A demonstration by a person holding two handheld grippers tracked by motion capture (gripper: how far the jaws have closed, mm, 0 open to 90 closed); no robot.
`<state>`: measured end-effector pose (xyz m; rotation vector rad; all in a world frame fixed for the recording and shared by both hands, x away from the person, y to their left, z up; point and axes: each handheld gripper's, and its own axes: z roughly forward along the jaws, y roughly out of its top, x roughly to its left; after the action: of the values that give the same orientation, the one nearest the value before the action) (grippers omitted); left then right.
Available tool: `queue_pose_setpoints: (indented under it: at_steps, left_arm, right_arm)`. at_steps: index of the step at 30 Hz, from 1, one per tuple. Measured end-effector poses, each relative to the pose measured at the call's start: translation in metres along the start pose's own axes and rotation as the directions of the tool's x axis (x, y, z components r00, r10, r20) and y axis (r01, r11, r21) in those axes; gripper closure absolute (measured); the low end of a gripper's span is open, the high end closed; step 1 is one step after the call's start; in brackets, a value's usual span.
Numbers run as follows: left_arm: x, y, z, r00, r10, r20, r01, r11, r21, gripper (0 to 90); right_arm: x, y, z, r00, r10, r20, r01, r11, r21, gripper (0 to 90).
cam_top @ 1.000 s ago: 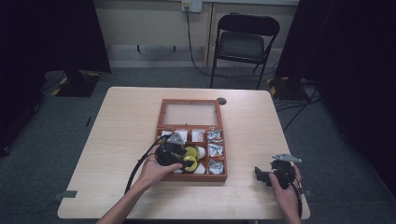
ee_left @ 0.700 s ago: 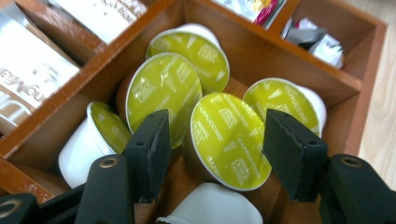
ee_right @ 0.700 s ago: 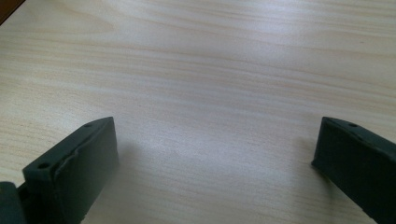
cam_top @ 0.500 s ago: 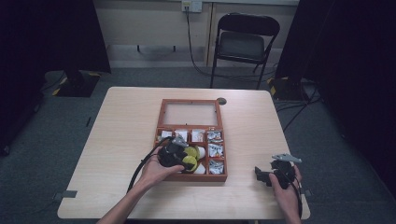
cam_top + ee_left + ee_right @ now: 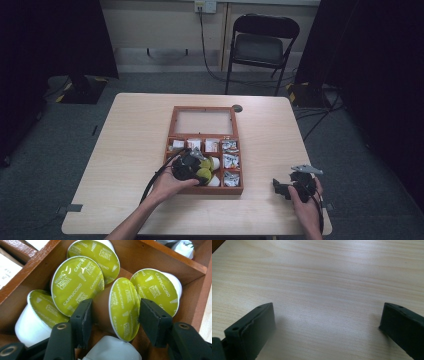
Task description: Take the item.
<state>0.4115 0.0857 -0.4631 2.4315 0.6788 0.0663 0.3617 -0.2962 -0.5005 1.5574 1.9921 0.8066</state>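
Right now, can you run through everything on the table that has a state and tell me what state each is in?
Wooden box: lid open, lying flat behind the compartments.
Left hand-held gripper: jaws have just been closing around a tilted capsule; full contact unclear.
Other green-lidded capsules: sealed, leaning in the same compartment.
Right hand-held gripper: open, nothing between its jaws, over bare table.
Folding chair: unfolded, unoccupied.

Glossy green foil lids on plastic capsules (image 5: 123, 308); reddish varnished wooden box (image 5: 165, 261).
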Motion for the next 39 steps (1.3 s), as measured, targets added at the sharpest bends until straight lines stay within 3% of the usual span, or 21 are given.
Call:
queue_pose_setpoints:
  at_steps: [8, 13, 23, 29, 36, 39]
  left_arm:
    - [-0.003, 0.001, 0.001, 0.9992, 0.038, -0.007, -0.038, 0.9990, 0.022, 45.1]
    - [-0.007, 0.001, 0.001, 0.9961, 0.080, -0.038, -0.079, 0.9965, 0.027, 45.5]
    - [0.000, -0.002, -0.005, 0.9997, 0.023, -0.008, -0.023, 0.9993, -0.031, 53.1]
    - [0.008, -0.007, -0.010, 0.9972, -0.043, 0.061, 0.048, 0.9947, -0.091, 54.8]
    - [0.008, -0.006, -0.009, 0.9968, -0.050, 0.062, 0.056, 0.9948, -0.085, 54.4]
    - [0.006, -0.004, -0.005, 0.9977, -0.040, 0.055, 0.042, 0.9983, -0.041, 52.9]
  right_arm:
    - [0.000, 0.000, 0.000, 1.0000, 0.000, 0.000, 0.000, 1.000, 0.000, 0.0]
    - [0.000, 0.000, 0.000, 1.0000, 0.000, 0.000, 0.000, 1.000, 0.000, 0.0]
    - [0.000, 0.000, 0.000, 1.0000, 0.000, -0.002, 0.000, 1.000, 0.000, 0.0]
    - [0.000, 0.000, 0.000, 1.0000, 0.000, -0.002, 0.000, 1.000, -0.001, 0.0]
    - [0.000, 0.000, 0.000, 1.0000, 0.000, -0.002, 0.000, 1.000, -0.001, 0.0]
    - [0.000, 0.000, 0.000, 1.0000, 0.000, -0.002, 0.000, 1.000, 0.000, 0.0]
